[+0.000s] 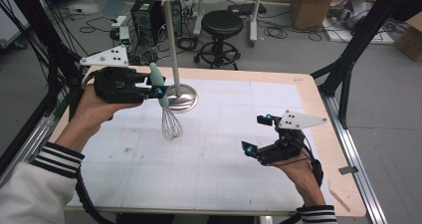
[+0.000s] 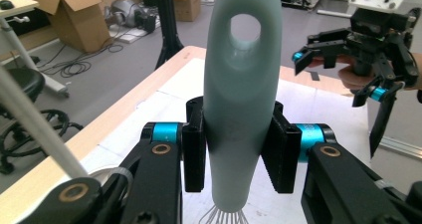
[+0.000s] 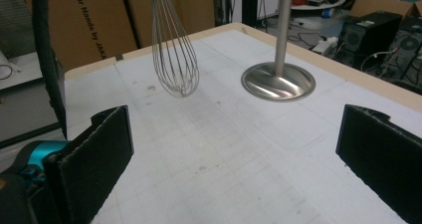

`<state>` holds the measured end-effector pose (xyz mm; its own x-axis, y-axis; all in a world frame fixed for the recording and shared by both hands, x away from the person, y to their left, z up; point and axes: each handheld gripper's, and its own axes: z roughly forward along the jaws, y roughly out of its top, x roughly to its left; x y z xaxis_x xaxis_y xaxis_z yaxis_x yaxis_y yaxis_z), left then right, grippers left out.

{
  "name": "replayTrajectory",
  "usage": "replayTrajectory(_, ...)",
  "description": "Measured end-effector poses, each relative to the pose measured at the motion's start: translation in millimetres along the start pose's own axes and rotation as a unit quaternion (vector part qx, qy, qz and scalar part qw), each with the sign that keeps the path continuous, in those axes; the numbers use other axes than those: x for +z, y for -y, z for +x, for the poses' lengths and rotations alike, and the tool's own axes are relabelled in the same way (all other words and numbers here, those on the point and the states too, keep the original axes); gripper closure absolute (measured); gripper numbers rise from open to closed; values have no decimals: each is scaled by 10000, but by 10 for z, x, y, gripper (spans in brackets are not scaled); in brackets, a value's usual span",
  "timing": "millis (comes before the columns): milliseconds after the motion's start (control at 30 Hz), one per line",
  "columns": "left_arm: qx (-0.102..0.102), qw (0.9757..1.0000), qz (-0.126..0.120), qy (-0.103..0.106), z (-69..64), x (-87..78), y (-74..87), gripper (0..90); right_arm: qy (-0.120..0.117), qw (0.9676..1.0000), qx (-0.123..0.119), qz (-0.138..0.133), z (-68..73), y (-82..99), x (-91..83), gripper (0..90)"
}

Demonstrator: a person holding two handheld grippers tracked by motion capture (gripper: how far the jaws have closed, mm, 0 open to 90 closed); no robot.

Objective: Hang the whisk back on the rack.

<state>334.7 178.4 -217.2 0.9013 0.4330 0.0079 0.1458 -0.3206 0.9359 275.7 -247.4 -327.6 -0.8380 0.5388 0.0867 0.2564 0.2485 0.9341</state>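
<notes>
A whisk (image 1: 166, 109) with a pale teal handle (image 2: 242, 89) and a wire head (image 3: 174, 55) hangs upright above the table, head down. My left gripper (image 1: 158, 89) is shut on that handle, its black pads (image 2: 195, 149) pressing both sides. Just right of the whisk stands a metal stand (image 1: 174, 45) with a round base (image 3: 278, 82) and a thin pole. My right gripper (image 1: 256, 133) is at the table's right side, open, nothing between its jaws; it also appears as a far gripper (image 2: 343, 67) in the left gripper view.
The table has a white gridded mat (image 1: 214, 149) with a wooden rim (image 1: 318, 109). Beyond the far edge are a black stool (image 1: 221, 30), cables, electronics and cardboard boxes (image 1: 313, 2). A black frame leg (image 1: 348, 59) rises at the right.
</notes>
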Motion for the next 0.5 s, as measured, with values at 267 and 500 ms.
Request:
replayTrajectory(267, -133, 9996, 29, -249, 204, -121, -57, 663, 190, 9998, 43, -71, -23, 172, -153, 3)
replayTrajectory(500, -175, 9990, 125, -381, 372, -127, -140, 663, 358, 9993, 119, -61, -31, 308, -222, 3)
